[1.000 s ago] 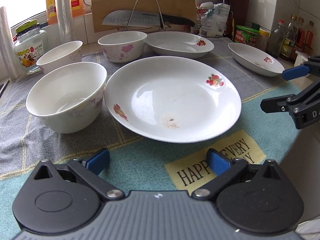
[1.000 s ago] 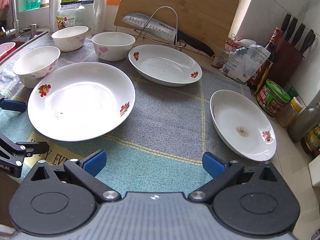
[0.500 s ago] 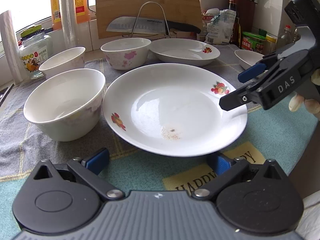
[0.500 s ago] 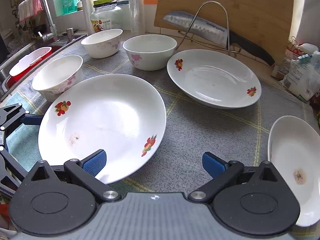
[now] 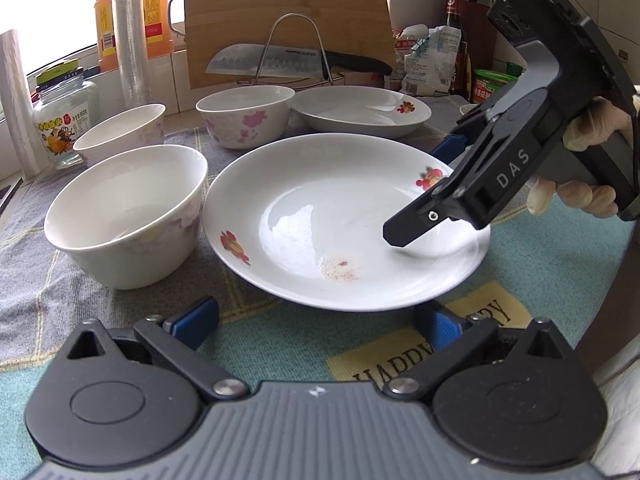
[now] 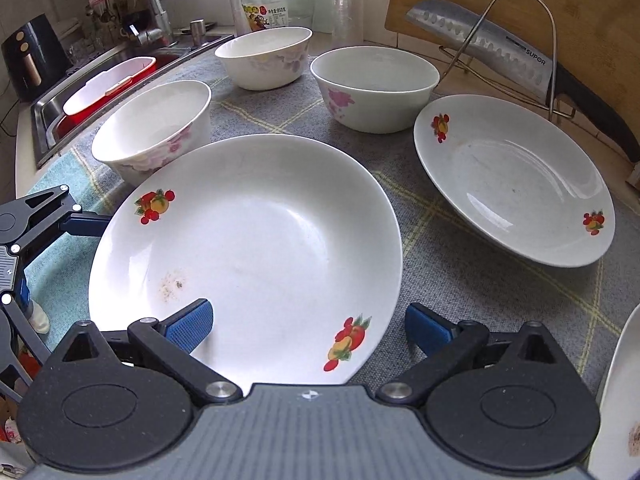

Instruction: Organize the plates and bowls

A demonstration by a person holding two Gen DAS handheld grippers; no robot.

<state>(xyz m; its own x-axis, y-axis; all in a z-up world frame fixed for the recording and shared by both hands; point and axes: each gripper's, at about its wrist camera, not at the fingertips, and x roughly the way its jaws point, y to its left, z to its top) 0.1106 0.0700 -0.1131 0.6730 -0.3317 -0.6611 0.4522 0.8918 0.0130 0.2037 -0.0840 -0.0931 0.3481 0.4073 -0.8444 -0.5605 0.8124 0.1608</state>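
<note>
Right tool [image 6: 308, 326] jaws spread wide, pitched down and forward, held in a gloved hand [image 5: 576, 172]. Left tool [image 5: 316, 320] low, roughly level, jaws likewise spread wide. The two tools point across each other.

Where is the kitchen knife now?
In both views the kitchen knife lies at the back, across the wire rack before the wooden cutting board, behind the far plate.

big plate [image 6: 256, 240]: white, red-and-yellow fruit prints
bowls [image 6: 374, 88]: white with pink flowers
cloth [image 6: 460, 272]: grey, yellow grid lines, teal edge
gripper pads [image 6: 190, 324]: blue
</note>
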